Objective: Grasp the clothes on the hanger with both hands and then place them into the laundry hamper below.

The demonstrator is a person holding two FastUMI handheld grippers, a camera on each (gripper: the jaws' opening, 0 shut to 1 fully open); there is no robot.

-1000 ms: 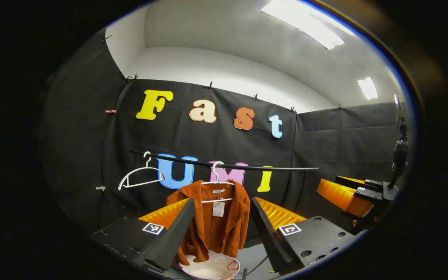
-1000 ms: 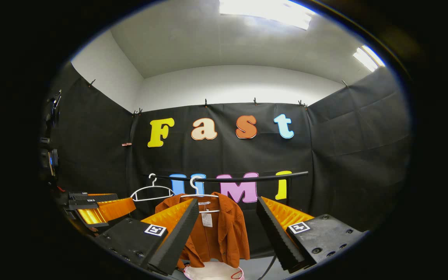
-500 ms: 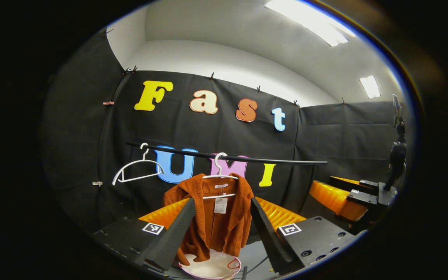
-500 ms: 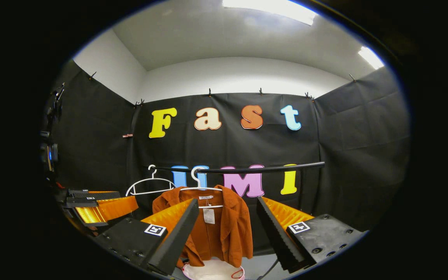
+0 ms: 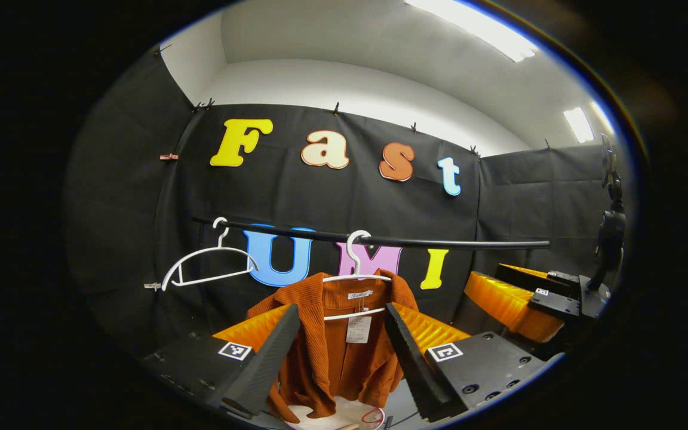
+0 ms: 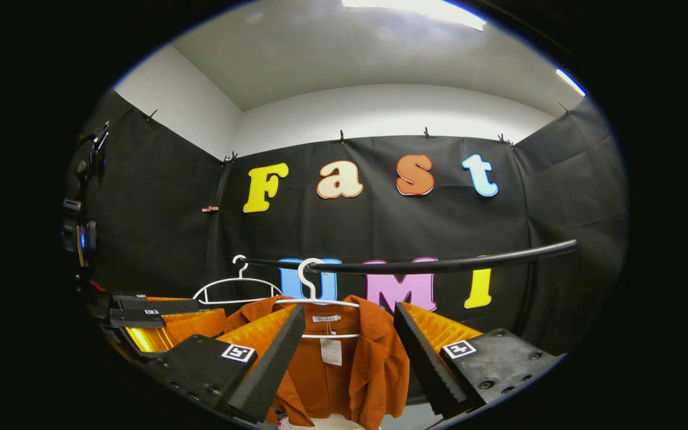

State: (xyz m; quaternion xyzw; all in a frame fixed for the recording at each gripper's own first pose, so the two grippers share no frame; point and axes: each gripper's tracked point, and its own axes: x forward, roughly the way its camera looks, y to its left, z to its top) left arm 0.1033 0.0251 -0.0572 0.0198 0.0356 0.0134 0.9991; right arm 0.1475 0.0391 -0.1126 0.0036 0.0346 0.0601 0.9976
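Rust-orange corduroy makes up the jacket [image 5: 335, 352], which hangs open-fronted on a white hanger [image 5: 356, 278] hooked over a black rail [image 5: 439, 242], with a paper tag dangling at its collar. Below its hem sits the laundry hamper [image 5: 344, 416], its pale rim with a red handle peeking up. The left claw [image 5: 338, 352] has its fingers spread wide apart, holding nothing, framing the jacket without touching it. In the right gripper view the right claw [image 6: 350, 358] is likewise spread and empty, the jacket between its fingers but farther off. A second, bare white hanger [image 5: 206, 266] hangs on the rail further along, well apart from the jacket.
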